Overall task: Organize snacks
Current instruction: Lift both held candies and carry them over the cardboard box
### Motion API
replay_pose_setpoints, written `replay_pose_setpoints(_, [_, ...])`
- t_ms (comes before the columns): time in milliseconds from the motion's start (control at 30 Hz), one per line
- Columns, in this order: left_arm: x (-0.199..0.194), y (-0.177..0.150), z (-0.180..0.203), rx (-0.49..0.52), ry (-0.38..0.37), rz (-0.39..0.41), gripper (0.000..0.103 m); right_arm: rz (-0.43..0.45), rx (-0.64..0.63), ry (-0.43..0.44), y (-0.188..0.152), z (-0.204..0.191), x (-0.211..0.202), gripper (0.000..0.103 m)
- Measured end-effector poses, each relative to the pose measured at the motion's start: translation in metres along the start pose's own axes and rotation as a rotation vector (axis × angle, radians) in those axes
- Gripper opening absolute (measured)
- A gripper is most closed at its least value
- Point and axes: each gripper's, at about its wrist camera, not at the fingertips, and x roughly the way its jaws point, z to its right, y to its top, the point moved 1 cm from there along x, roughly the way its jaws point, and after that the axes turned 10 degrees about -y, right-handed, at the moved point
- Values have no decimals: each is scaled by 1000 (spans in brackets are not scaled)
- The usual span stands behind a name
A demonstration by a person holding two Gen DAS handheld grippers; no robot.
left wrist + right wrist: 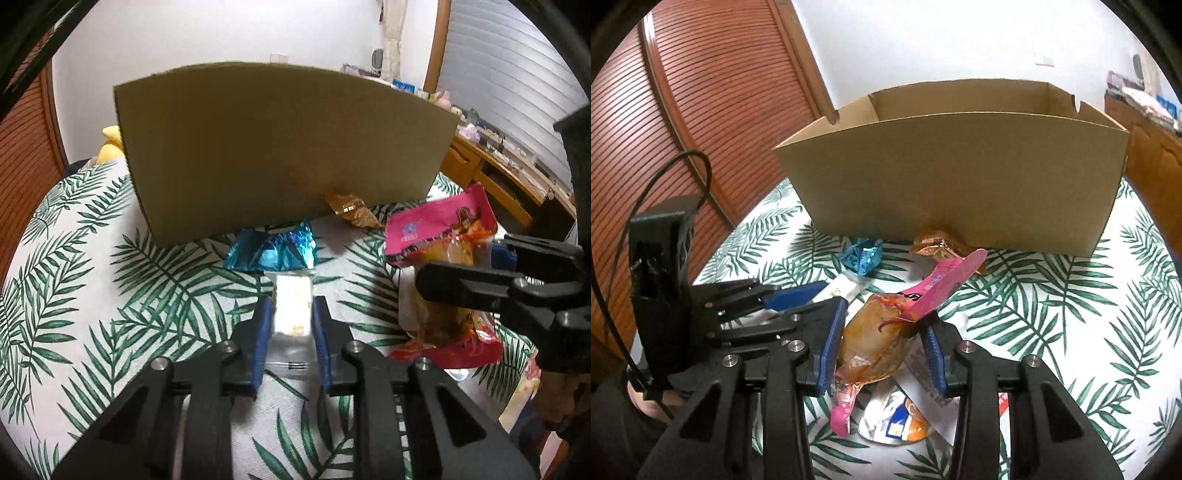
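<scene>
Covering the table, a leaf-print cloth (92, 266) under louvered doors (713, 103).

Both the left gripper (291, 317) and the right gripper (882, 339) are built from black linkage arms, fastened with round silver screws, and tipped with blue pads (833, 343). A thin black cable (683, 162) is looped above the left gripper's housing.
</scene>
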Motion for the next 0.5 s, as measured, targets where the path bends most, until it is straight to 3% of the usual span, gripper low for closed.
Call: replay_pose_setpoints(500, [-14, -4, -6, -25, 26, 100, 20, 68, 5, -20, -4, 8, -31, 40])
